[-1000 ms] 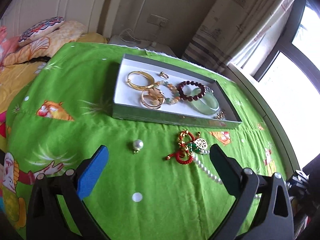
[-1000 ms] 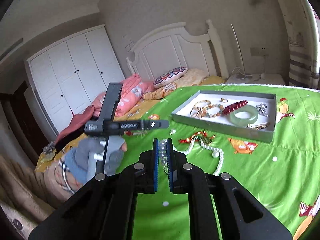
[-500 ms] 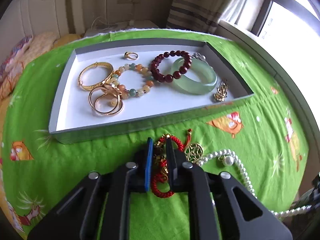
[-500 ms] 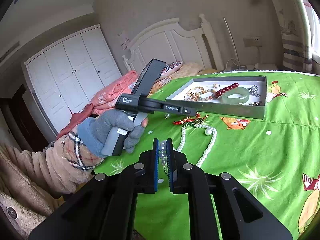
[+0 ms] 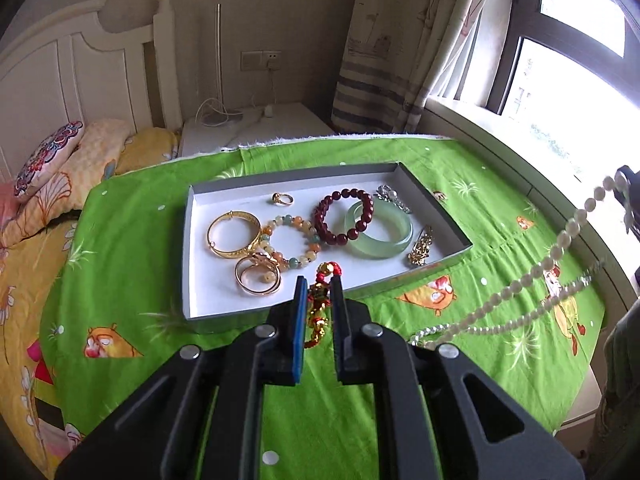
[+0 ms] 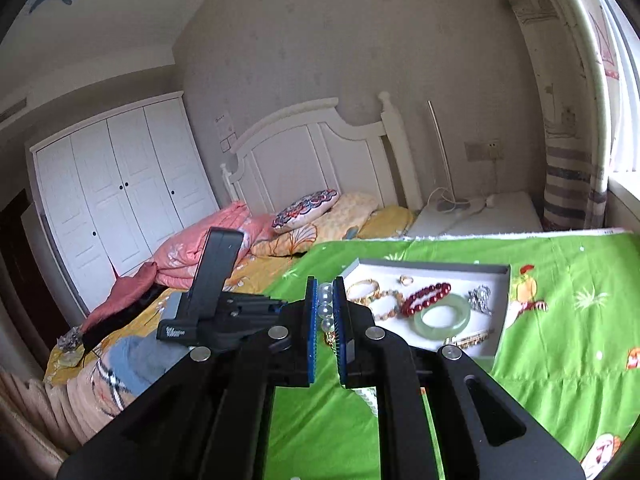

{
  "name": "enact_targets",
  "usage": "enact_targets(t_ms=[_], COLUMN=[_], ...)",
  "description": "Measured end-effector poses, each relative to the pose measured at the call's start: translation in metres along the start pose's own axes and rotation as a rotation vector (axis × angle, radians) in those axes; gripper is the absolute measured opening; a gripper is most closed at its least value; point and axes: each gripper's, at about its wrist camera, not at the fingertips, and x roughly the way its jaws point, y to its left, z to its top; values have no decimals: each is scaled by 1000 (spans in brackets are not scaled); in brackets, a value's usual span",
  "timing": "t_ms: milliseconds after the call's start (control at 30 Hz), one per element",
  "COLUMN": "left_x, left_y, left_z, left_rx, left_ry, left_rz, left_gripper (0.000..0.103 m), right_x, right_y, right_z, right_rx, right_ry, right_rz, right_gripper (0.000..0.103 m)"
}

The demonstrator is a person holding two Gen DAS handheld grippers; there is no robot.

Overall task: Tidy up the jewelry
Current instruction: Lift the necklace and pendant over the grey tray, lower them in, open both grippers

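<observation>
Just closed, from spread wide a second ago: the left tongs [image 5: 318,282], now pinching a red-and-gold knotted charm [image 5: 320,312]. Lifted clear of the green cloth [image 5: 120,280] with it, tassel end dangling below the pads. Directly ahead of the tips, and slightly below: the grey tray [image 5: 186,240], already holding gold bangles [image 5: 234,236], a pastel bead bracelet [image 5: 290,242], a dark red bead bracelet [image 5: 344,216], a jade bangle [image 5: 380,234] and a small ring [image 5: 282,199].

Pressed together on a pearl necklace [image 6: 326,304] as before: the right tongs [image 6: 325,280]. Raised too, so that the strand, seen from the left wrist, now runs through the air off to the right of the left tongs instead of lying on the cloth.

Meaning for the task, as a judgement: both loose pieces picked up at once, nothing obvious left on the cloth near either pair of tongs, only the carry over the tray's near wall and the release remaining. Worth minding: the charm's loose end catching that wall, and the long strand swinging or trailing across the charm.

Writing: a short white mark on the black body of the left tool, seen left of the right tongs, probably a maker's name but too blurred to read. No other legible labels.
</observation>
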Motion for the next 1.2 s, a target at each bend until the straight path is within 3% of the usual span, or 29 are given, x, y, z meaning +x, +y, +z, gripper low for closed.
enact_targets(t_ms=[333,567,900,1200], left_x=[-30,-30,6,44], left_y=[12,26,49,73], left_z=[8,20,36,44], left_rx=[3,-15,-81,-180], left_ry=[-54,-58,-31,-50], left_rz=[-6,8,22,65], left_gripper=[11,11,11,11], right_x=[-3,11,76,144], right_y=[20,14,0,-22], right_z=[44,71,102,109], right_rx=[-59,-74,-55,-21], right_ry=[-70,-83,-41,3], right_rz=[-12,-51,-100,-128], right_gripper=[11,11,11,11])
